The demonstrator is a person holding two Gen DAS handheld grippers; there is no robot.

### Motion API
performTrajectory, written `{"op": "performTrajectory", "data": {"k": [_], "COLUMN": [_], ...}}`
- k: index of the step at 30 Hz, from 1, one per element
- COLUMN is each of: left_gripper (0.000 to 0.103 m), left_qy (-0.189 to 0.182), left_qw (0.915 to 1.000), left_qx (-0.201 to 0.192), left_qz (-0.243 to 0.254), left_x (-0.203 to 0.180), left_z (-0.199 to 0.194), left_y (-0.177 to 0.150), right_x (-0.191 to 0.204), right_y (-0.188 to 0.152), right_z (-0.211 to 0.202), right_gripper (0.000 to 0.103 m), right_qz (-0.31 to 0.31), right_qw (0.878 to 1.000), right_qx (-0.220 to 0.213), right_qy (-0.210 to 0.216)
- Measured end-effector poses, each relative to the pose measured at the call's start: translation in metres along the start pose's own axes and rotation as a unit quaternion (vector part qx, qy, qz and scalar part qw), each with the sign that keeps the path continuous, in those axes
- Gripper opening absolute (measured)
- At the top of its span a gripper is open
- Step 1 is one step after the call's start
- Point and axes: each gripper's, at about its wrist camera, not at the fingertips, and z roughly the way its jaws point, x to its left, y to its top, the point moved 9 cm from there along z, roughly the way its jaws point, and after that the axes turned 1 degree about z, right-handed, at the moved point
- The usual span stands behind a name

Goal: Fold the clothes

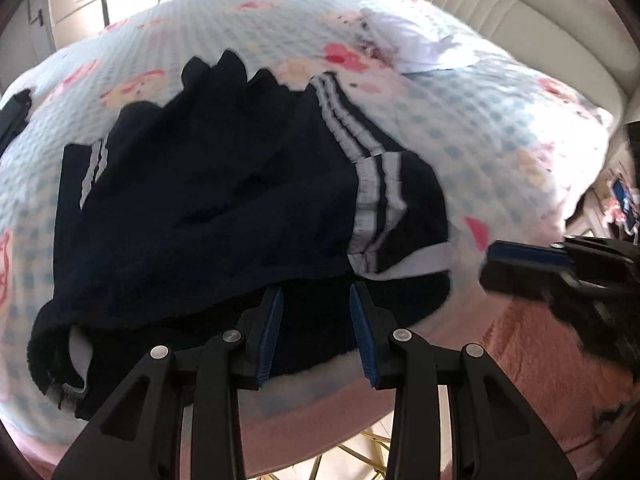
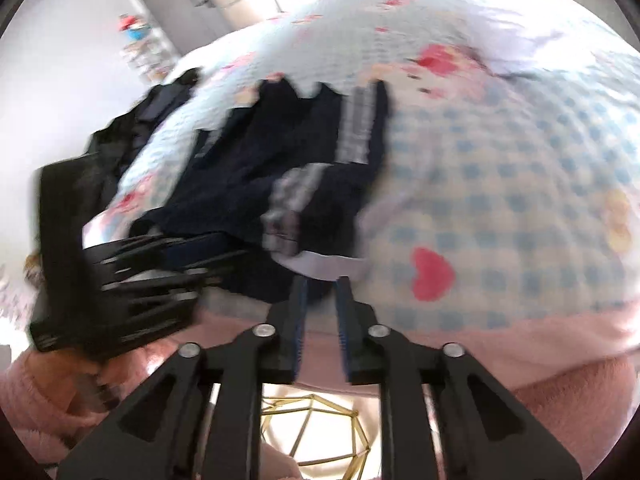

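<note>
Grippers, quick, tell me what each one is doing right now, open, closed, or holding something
Left gripper: open, empty, jaws over the near edge of the navy garment.
Right gripper: open with a narrow gap, nothing between its jaws.

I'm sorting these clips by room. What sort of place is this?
Most likely a bedroom at home. A navy pleated skirt with white stripes lies on a bed's blue-checked cartoon-print quilt, with a cream padded headboard behind and a door beyond.
</note>
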Motion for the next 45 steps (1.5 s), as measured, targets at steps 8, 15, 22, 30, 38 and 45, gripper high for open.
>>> {"op": "performTrajectory", "data": {"k": [8, 15, 22, 30, 38, 45], "left_gripper": [0.036, 0.039, 0.039, 0.041, 0.045, 0.021], "left_qy": [0.014, 0.027, 0.026, 0.002, 0.028, 0.044], "left_qw": [0.9993, 0.9981, 0.9978, 0.9923, 0.979, 0.9809], "left_qx": [0.014, 0.009, 0.005, -0.015, -0.061, -0.062], "left_qz": [-0.032, -0.054, -0.06, -0.123, -0.192, -0.179], "left_x": [0.018, 0.036, 0.05, 0.088, 0.125, 0.126], "left_z": [0.001, -0.013, -0.031, -0.076, -0.092, -0.063], "left_y": [-0.025, -0.04, -0.052, -0.078, -0.084, -0.07], "right_x": [0.012, -0.014, -0.04, -0.012, 0.036, 0.015], "right_y": [0.002, -0.004, -0.02, -0.012, 0.003, -0.011], "right_z": [0.061, 0.042, 0.02, 0.0, 0.027, 0.05], "right_gripper": [0.031, 0.01, 0.01, 0.029, 0.035, 0.02], "right_qz": [-0.1, -0.038, 0.056, -0.001, -0.099, -0.087], "right_qw": [0.991, 0.995, 0.996, 0.996, 0.992, 0.989], "right_qx": [0.05, 0.028, 0.005, -0.022, -0.018, 0.019], "right_qy": [-0.069, -0.082, -0.07, -0.082, -0.073, -0.116]}}
